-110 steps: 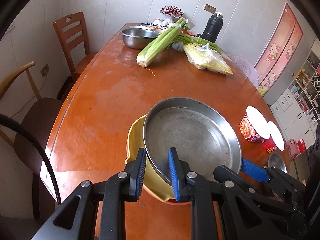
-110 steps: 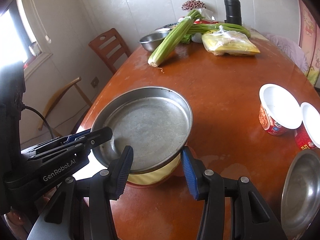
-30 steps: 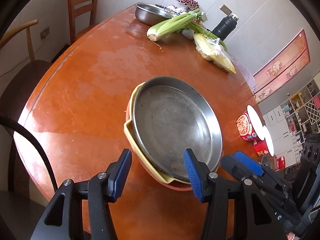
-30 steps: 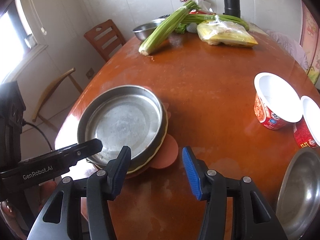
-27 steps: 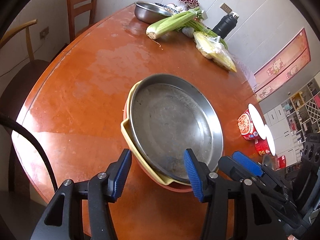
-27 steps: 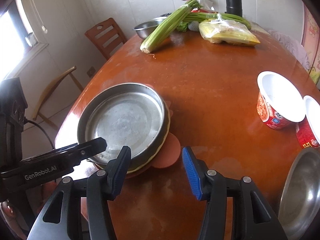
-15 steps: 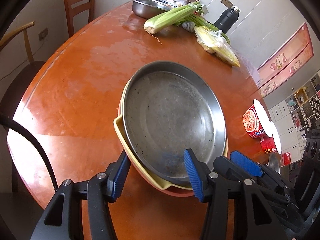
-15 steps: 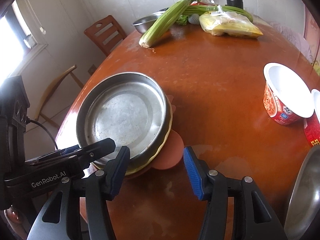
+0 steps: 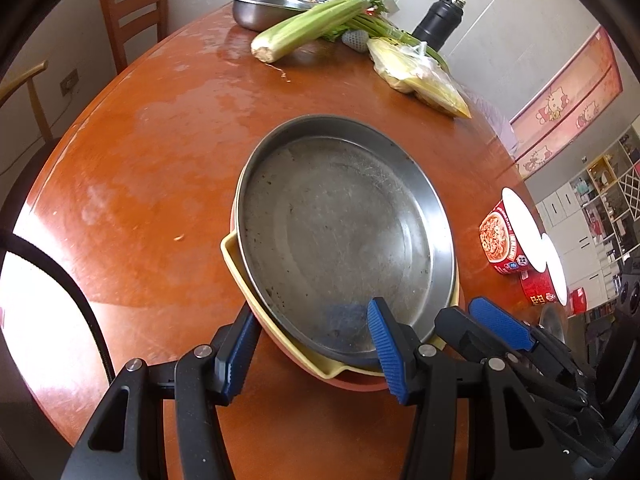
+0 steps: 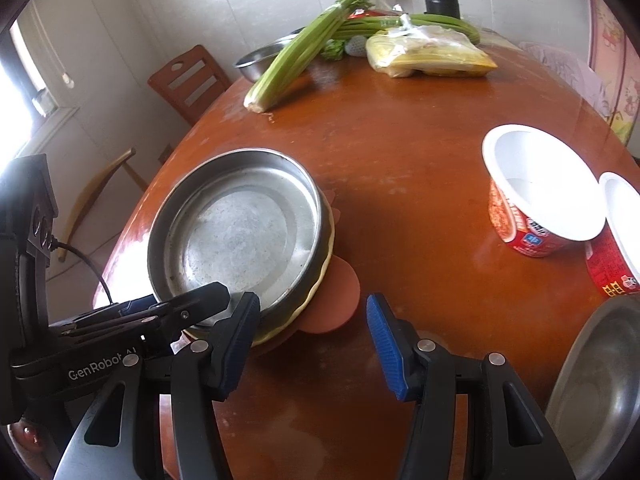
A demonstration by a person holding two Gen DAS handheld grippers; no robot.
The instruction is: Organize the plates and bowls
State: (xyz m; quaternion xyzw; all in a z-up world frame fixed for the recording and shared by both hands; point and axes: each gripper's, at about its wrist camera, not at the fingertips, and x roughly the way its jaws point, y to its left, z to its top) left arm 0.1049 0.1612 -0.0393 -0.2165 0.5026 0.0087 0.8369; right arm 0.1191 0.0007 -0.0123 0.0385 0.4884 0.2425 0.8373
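Note:
A wide steel pan [image 9: 340, 232] sits in a yellow dish [image 9: 240, 276], which rests on an orange plate [image 9: 352, 382], all on the brown table [image 9: 160, 160]. My left gripper [image 9: 312, 350] is open, and the near rim of this stack lies between its blue pads without being pressed. In the right wrist view the pan [image 10: 240, 236], yellow dish [image 10: 322, 272] and orange plate [image 10: 332, 304] lie at the left. My right gripper [image 10: 312, 344] is open over the plate's near edge, close beside the left gripper [image 10: 180, 304].
A second steel bowl [image 10: 600, 392] lies at the near right. Two noodle cups [image 10: 536, 200] stand to the right. Celery [image 10: 300, 60], a yellow bag [image 10: 432, 58], a steel bowl [image 9: 260, 12] and a black flask [image 9: 440, 24] fill the far end. Wooden chairs [image 9: 136, 12] stand at the left.
The left gripper has let go of the steel pan, which now rests on the stack. Over the last second both open grippers have come closer to the stack's near edge.

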